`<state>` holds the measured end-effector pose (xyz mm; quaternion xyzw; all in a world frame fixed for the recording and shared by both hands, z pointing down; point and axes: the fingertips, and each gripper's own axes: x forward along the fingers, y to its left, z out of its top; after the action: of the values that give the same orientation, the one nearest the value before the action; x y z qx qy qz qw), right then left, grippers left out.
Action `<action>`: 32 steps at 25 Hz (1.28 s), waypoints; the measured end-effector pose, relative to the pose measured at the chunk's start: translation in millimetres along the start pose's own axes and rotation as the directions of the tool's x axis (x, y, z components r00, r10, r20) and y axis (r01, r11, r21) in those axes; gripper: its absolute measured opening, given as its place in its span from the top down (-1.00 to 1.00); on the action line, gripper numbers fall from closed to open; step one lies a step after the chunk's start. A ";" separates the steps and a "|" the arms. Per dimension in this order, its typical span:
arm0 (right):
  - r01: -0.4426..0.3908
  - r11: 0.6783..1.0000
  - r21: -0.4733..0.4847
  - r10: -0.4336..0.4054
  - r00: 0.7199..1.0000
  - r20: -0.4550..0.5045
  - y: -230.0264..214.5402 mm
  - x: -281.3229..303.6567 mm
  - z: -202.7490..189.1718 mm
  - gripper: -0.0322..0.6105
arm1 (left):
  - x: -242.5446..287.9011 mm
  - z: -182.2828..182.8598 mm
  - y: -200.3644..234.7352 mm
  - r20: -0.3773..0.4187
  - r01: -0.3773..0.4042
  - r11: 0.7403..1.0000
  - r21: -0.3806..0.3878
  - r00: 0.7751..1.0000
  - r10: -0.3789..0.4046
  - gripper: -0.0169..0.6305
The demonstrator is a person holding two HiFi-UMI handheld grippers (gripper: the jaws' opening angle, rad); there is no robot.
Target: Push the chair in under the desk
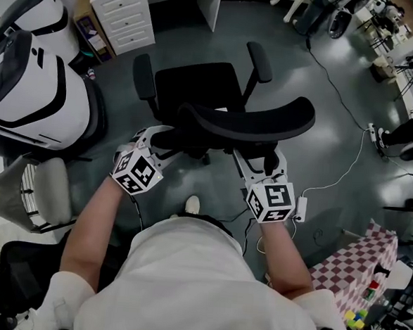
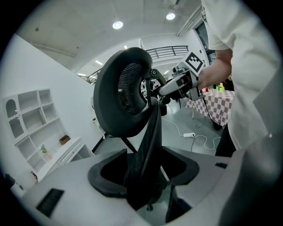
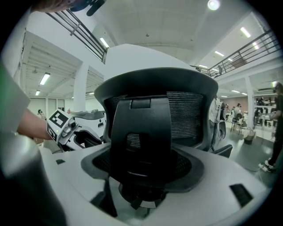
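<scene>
A black mesh office chair [image 1: 198, 86] stands on the grey floor, its seat facing the white desk [image 1: 125, 10] at the top of the head view. I stand behind its curved headrest [image 1: 255, 118]. My left gripper [image 1: 162, 140] reaches to the left edge of the backrest [image 2: 146, 145]; that mesh edge runs between its wide jaws with dark gaps on both sides. My right gripper [image 1: 253, 157] is at the back's right side. In the right gripper view its jaws straddle the black centre spine [image 3: 139, 132], with mesh showing on either side. Nothing is clamped.
A big white and black machine shell [image 1: 36, 78] and a grey chair [image 1: 42, 191] crowd the left. A power strip [image 1: 301, 206] with a white cable lies on the floor at the right, near a checkered tablecloth [image 1: 358, 266]. The desk's drawer unit [image 1: 128, 21] flanks the knee gap.
</scene>
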<state>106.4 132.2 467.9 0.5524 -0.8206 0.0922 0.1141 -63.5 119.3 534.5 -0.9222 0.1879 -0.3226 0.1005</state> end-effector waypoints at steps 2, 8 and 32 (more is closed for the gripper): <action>-0.001 1.000 0.002 0.001 1.000 0.000 -2.4 5.6 1.6 -0.14 | 4.8 -2.6 5.1 -0.018 0.001 1.000 0.017 1.000 -0.001 0.23; -0.007 1.000 0.001 0.007 1.000 0.019 -4.8 25.8 11.0 -0.14 | 25.2 -22.6 27.1 -0.142 -0.037 0.983 0.180 0.988 0.063 0.57; 0.008 1.000 0.013 -0.008 1.000 0.009 -26.9 134.0 40.8 -0.14 | 56.3 -45.3 133.1 -0.139 0.016 0.980 0.197 0.990 0.011 0.63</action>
<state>79.0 -7.7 468.3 0.5568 -0.8183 0.0945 0.1074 -89.0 -27.8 560.0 -0.8831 0.1603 -0.4035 0.1776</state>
